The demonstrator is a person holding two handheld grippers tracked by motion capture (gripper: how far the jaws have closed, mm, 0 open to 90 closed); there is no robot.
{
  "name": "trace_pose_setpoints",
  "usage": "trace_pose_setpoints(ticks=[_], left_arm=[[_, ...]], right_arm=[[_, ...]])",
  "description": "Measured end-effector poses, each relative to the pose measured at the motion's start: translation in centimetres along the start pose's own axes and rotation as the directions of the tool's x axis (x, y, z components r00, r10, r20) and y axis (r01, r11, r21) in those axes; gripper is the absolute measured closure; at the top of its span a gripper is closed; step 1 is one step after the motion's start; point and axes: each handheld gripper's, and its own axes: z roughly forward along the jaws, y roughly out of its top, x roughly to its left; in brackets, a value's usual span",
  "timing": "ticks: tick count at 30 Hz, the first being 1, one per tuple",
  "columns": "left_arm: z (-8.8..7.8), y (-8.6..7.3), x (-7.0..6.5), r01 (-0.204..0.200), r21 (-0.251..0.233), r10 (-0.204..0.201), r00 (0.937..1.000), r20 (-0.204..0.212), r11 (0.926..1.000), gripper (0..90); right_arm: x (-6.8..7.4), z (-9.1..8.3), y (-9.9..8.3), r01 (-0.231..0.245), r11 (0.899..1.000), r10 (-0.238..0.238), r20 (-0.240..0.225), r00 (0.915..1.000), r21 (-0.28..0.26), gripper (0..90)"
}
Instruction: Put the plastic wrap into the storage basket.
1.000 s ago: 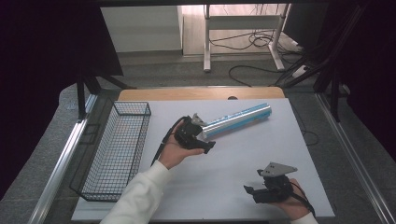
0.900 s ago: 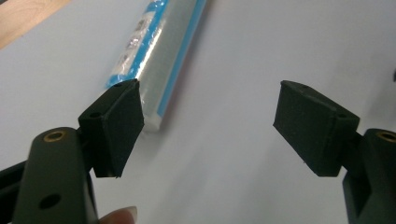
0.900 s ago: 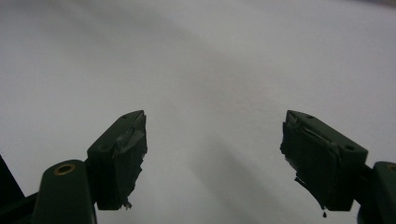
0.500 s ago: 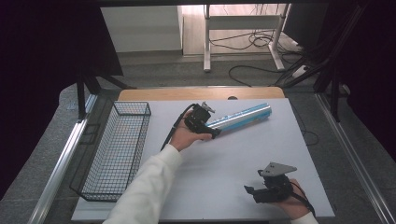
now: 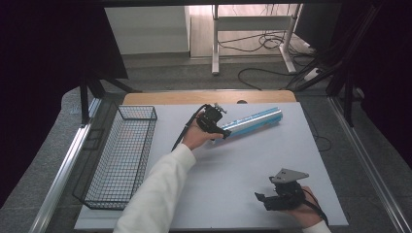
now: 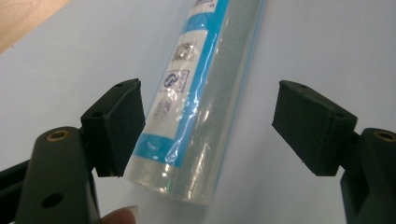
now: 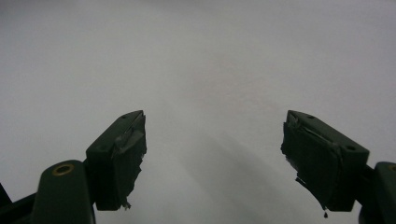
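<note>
A long clear tube with blue ends and a printed label (image 5: 255,120) lies at a slant on the white table (image 5: 233,165) at the back middle. My left gripper (image 5: 221,131) is at the tube's left end. In the left gripper view the tube (image 6: 201,93) lies between the jaws of my left gripper (image 6: 208,126); the left pad (image 6: 123,121) is close against it and the right pad (image 6: 308,126) stands well apart. These jaws have just been opening. My right gripper (image 5: 262,200) rests near the front right, open (image 7: 215,158) over bare table.
A black wire basket (image 5: 121,155) with nothing in it stands along the table's left side. A wooden strip (image 5: 160,98) runs along the far edge. Metal rails flank the table on both sides.
My left hand has moved away from me and rightward, bringing its gripper down around the tube's left end. The right gripper has not moved.
</note>
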Motion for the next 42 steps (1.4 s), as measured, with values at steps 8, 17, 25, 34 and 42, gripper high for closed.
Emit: trace_pose_setpoints(ticks=[8,17,25,34,42], left_arm=[[0.8,0.9,0.4,-0.005,0.01,0.005,1.0,0.004,0.9999,24.4],[2.6,2.4,0.6,-0.031,0.028,0.029,0.9987,0.041,0.9991,23.6],[4.1,3.2,0.6,-0.057,0.076,0.051,0.9958,0.075,0.9955,21.5],[5.5,1.6,1.5,-0.092,0.173,0.077,0.993,0.09,0.9806,25.4],[5.0,1.2,0.8,-0.162,0.193,0.15,0.9856,0.079,0.9676,28.6]], right_arm=[[0.0,0.2,-0.1,0.01,1.0,-0.009,-0.003,1.0,0.012,22.1],[0.1,0.2,-0.1,0.012,1.0,-0.012,-0.001,0.9999,0.017,22.0],[0.0,0.3,-0.2,0.011,1.0,-0.011,0.002,0.9999,0.023,22.0],[-0.1,0.5,-0.4,0.009,0.999,-0.01,0.004,0.9999,0.033,22.0],[0.0,0.5,-0.4,0.014,0.999,-0.014,0.01,0.9998,0.034,21.9]])
